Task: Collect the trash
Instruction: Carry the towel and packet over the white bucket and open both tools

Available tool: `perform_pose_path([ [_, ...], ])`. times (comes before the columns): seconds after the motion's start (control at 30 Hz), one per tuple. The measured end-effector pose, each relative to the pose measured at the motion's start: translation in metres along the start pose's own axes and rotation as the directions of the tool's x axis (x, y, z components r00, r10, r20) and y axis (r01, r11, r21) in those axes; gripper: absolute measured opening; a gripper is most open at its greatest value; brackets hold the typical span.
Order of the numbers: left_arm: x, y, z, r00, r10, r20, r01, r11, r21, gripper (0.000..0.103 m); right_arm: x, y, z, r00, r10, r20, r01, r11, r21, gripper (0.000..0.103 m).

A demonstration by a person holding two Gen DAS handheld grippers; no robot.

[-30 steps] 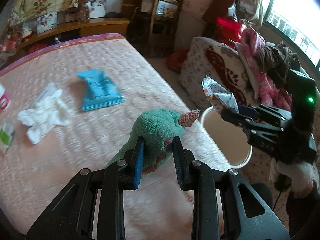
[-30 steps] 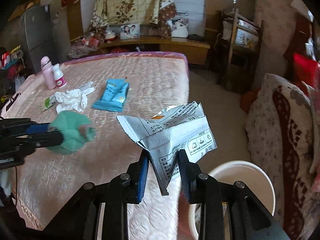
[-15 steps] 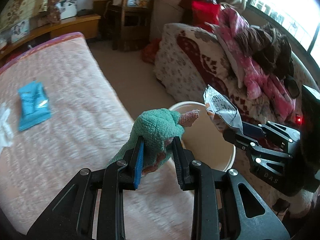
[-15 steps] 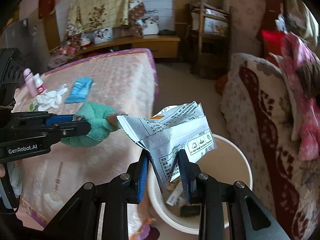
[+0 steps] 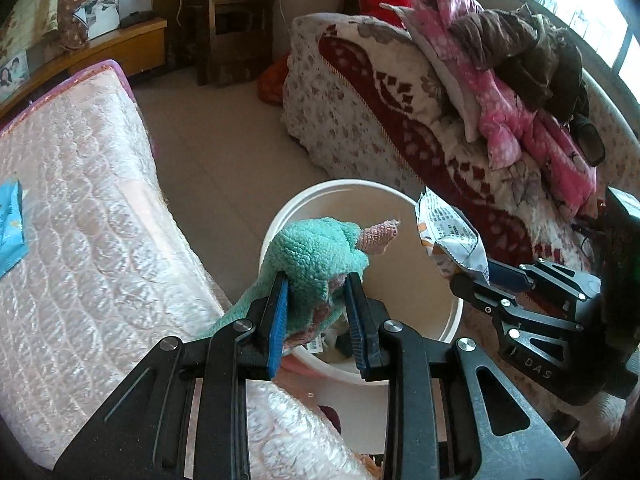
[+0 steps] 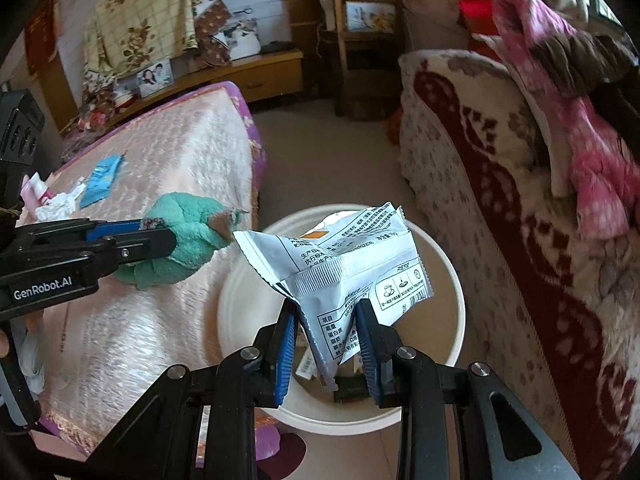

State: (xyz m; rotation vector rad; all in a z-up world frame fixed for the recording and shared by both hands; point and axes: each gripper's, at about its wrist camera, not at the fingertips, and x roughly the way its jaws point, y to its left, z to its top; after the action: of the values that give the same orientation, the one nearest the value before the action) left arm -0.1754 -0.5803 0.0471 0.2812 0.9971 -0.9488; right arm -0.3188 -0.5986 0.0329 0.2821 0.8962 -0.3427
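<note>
Left gripper point(image 5: 316, 300): clamped on green fuzzy cloth point(image 5: 316, 248), held over near rim of white bin point(image 5: 452, 320)
Right gripper point(image 6: 326, 332): clamped on silver printed wrapper point(image 6: 344, 268), held above bin opening, scraps visible inside
Bin: on floor between pink quilted bed point(image 5: 80, 220) and floral sofa point(image 5: 380, 92)
Blue packet point(image 6: 102, 180), crumpled tissue point(image 6: 56, 206): on bed

The green sock point(image 5: 316, 256) looks like fuzzy, nubbly fleece cloth; the silver wrapper point(image 6: 352, 276) is glossy, crinkled foil-like plastic; the white bin point(image 6: 452, 332) is smooth matt plastic; the pink bed cover point(image 5: 80, 216) is shiny quilted fabric; both grippers' frames look matt black
</note>
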Motion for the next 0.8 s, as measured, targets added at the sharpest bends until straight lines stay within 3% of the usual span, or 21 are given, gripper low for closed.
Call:
perform_pose_path([
  [0.3, 0.016, -0.001, 0.001, 1.000, -0.010, -0.020, 0.009, 1.000, -0.011, 0.027, 0.021, -0.014, -0.009, 0.999, 0.029, -0.042, -0.026, 0.998, 0.062, 0.028],
  [0.43, 0.021, 0.003, 0.003, 0.998, -0.042, -0.039, 0.041, 0.999, -0.029, 0.030, 0.029, -0.017, -0.009, 0.998, 0.030, -0.062, -0.024, 0.996, 0.083, 0.028],
  [0.47, 0.021, 0.003, 0.002, 0.998, -0.044, -0.041, 0.042, 0.999, -0.029, 0.035, 0.032, -0.018, -0.008, 0.997, 0.036, -0.071, -0.029, 0.995, 0.091, 0.029],
  [0.5, 0.022, 0.003, 0.002, 0.998, -0.047, -0.042, 0.046, 0.999, -0.029, 0.046, 0.034, -0.018, -0.008, 0.996, 0.039, -0.077, -0.032, 0.995, 0.095, 0.040],
  [0.57, 0.021, 0.004, 0.001, 0.997, -0.065, -0.038, 0.064, 0.997, -0.031, 0.055, 0.038, -0.018, -0.008, 0.996, 0.022, -0.082, -0.014, 0.995, 0.102, 0.061],
  [0.8, 0.012, 0.013, -0.001, 0.998, -0.060, -0.025, 0.059, 0.997, -0.042, 0.055, 0.039, -0.016, -0.011, 0.994, 0.065, -0.083, -0.053, 0.990, 0.134, 0.063],
])
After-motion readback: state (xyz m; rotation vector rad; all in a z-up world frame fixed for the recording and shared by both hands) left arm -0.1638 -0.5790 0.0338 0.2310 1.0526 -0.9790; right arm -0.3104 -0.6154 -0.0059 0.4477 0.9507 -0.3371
